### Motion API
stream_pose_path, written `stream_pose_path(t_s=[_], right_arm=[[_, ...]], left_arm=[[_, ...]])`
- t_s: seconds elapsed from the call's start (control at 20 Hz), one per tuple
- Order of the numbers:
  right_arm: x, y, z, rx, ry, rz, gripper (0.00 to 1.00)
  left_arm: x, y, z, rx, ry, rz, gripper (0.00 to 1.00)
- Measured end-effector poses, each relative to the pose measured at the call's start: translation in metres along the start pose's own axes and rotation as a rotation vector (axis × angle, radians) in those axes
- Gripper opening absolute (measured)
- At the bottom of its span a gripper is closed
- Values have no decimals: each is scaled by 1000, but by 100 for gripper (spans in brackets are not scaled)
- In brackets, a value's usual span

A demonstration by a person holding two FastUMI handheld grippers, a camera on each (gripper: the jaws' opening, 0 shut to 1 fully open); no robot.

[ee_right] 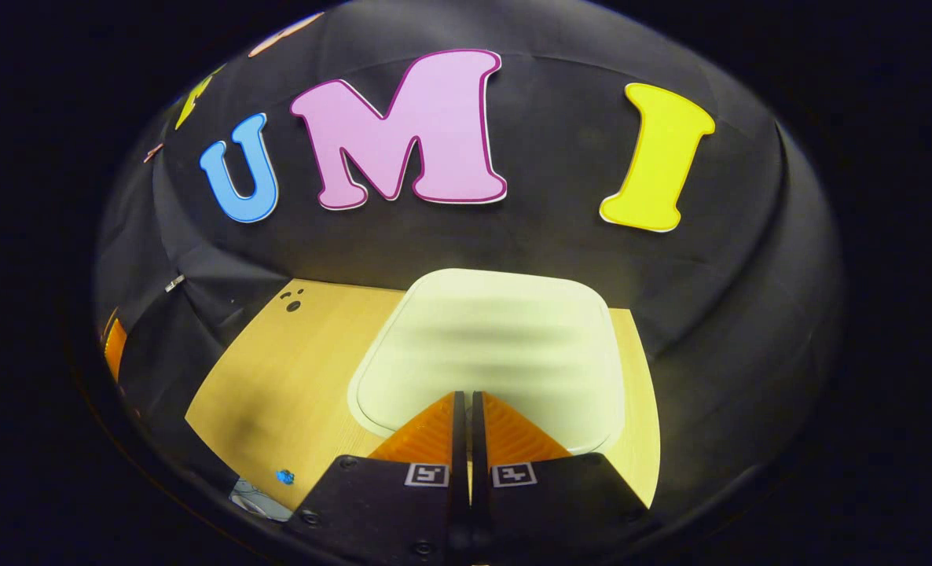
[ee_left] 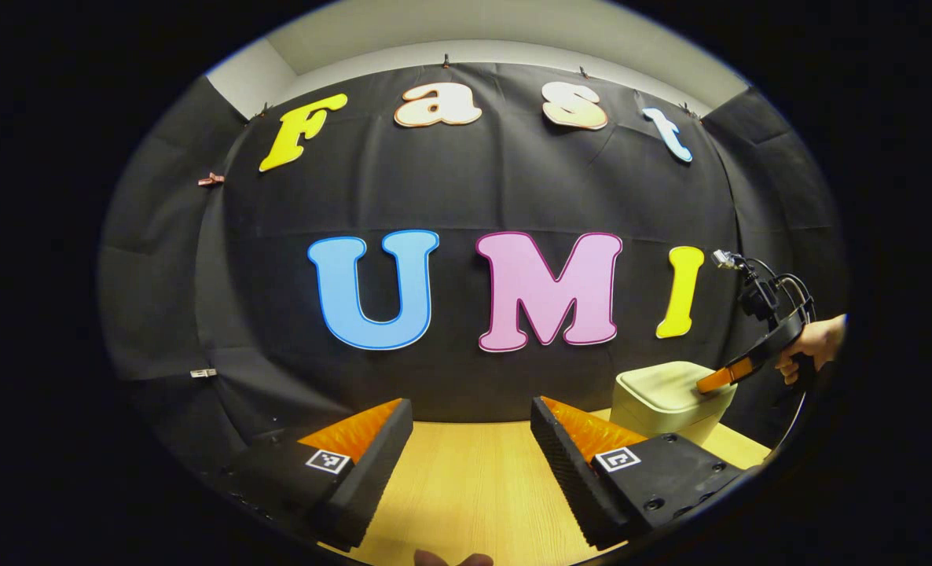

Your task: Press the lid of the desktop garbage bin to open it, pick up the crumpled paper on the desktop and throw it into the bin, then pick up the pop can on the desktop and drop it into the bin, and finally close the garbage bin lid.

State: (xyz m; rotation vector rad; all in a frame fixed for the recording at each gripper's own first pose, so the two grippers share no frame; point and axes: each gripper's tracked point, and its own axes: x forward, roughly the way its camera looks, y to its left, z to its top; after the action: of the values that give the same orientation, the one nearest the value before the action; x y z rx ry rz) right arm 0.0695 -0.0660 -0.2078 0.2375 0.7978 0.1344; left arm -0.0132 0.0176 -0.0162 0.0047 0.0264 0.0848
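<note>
I am holding two grippers over a pale wooden table (ee_left: 474, 479) with a fine straight grain, set against a wall of matte black cloth.

In the left gripper view, my left gripper (ee_left: 472, 440) is hanging above the bare wood with its two fingers spread wide apart and nothing between them. Each finger is a wedge-shaped block, with a ribbed inner pad (ee_left: 592, 432) and a small square black-and-white marker on its top face. Ahead of it and off to its right, the garbage bin (ee_left: 666, 405) is sitting on the table: a small, squat box of smooth cream plastic with rounded corners and a slightly wider lid on top, which is lying flat and closed. My right gripper (ee_left: 713, 381) is reaching in from the far right, tilted downward, with its tip touching the top of the lid. A hand (ee_left: 816, 346) is gripping its handle, and dark cables are looping above it.

In the right gripper view, my right gripper (ee_right: 464, 405) is pointing down at the bin (ee_right: 489, 338), whose lid is spreading out directly beneath and ahead of the fingertips as a broad, smooth, rounded rectangle with a thin raised rim. The two fingers are pressed together, with only a thin seam between them, and are pinching nothing. Their tips are resting against the near part of the lid.
</note>
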Motion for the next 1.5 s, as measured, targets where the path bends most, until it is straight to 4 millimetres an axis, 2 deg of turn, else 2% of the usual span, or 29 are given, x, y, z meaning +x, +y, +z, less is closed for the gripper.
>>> stream_pose_path(t_s=[0.05,0.1,0.35,0.5,0.65,0.75,0.9,1.2,1.5], right_arm=[[1,1,-2,-11,3,4,10],[1,0,-2,-8,6,6,5],[0,-1,-1,48,2,26,6],[-7,-6,12,47,-56,-13,5],[-13,-2,23,7,-105,-27,5],[-20,2,38,11,-154,-27,5],[-34,3,63,22,-242,-36,5],[-67,8,95,10,-411,-48,5],[-109,14,125,51,-610,-18,6]], left_arm=[[-1,1,-2,3,1,3,97],[-1,1,0,3,-2,7,97],[-3,0,1,2,-6,10,97],[-6,-1,3,2,-13,3,98],[-7,-3,2,-2,-16,-2,97],[-9,-4,0,-8,-18,-8,97],[-9,-6,0,-16,-18,-22,98],[-11,-2,-9,-16,-4,-25,98],[-16,4,-18,-29,10,-24,97]])
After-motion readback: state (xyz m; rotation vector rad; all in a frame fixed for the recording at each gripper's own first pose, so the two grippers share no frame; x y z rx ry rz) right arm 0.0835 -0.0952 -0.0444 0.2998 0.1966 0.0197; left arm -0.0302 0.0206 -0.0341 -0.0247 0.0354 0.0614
